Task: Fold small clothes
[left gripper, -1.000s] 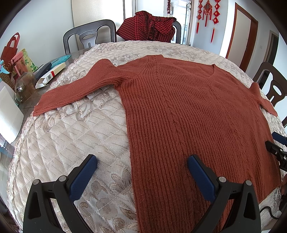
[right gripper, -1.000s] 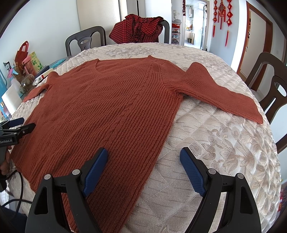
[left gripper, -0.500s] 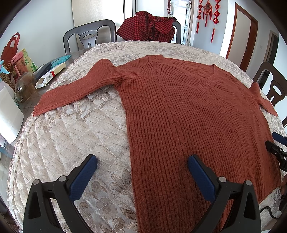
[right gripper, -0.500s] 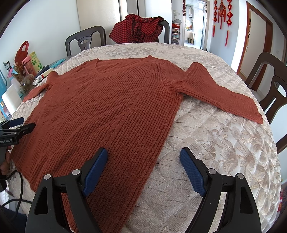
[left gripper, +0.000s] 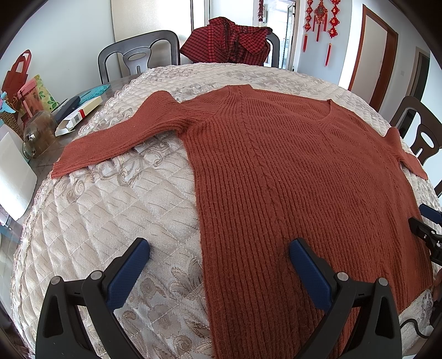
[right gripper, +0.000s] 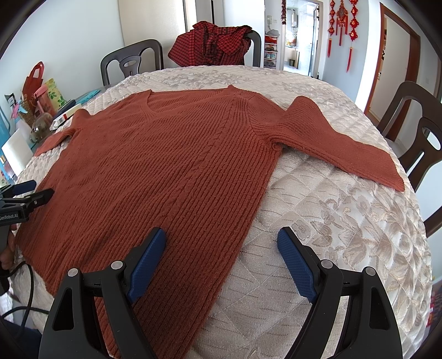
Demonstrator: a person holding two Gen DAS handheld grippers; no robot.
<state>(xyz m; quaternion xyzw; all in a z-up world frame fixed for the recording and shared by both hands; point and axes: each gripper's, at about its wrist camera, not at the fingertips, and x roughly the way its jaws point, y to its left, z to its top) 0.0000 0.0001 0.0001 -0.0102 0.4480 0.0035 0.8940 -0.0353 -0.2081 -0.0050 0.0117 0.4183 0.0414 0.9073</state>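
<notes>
a rust-red ribbed knit sweater [left gripper: 290,171] lies flat and face up on the counter, which is covered by a cream quilted cloth with a floral pattern [left gripper: 110,210]. its v-neck sits toward the top of both frames and its hem runs toward the bottom edge. in the left wrist view the body fills the centre and right of the frame, and one sleeve stretches out to the middle left, its cuff ending near the cloth's edge. in the right wrist view the sweater [right gripper: 165,171] fills the centre and left, and the other sleeve reaches toward the middle right of the frame.

the left gripper [left gripper: 219,265] hangs over the lower edge of the frame with its blue-padded fingers wide apart; one finger stands over bare cloth, the other over the knit, and nothing is between them. the right gripper [right gripper: 221,254] also stands spread wide, one finger over the sweater and one over the cloth, holding nothing. each gripper shows at the far side edge of the other's view.

at the top centre a red and black checked garment [left gripper: 229,38] hangs over a dark chair back [left gripper: 272,41]. another dark chair [left gripper: 138,55] stands at the upper left. at the left edge lie a white carton [left gripper: 78,117], a glass jar [left gripper: 38,134] and a red paper bag [left gripper: 16,71]. red hanging ornaments [left gripper: 320,24] show at the upper right.
</notes>
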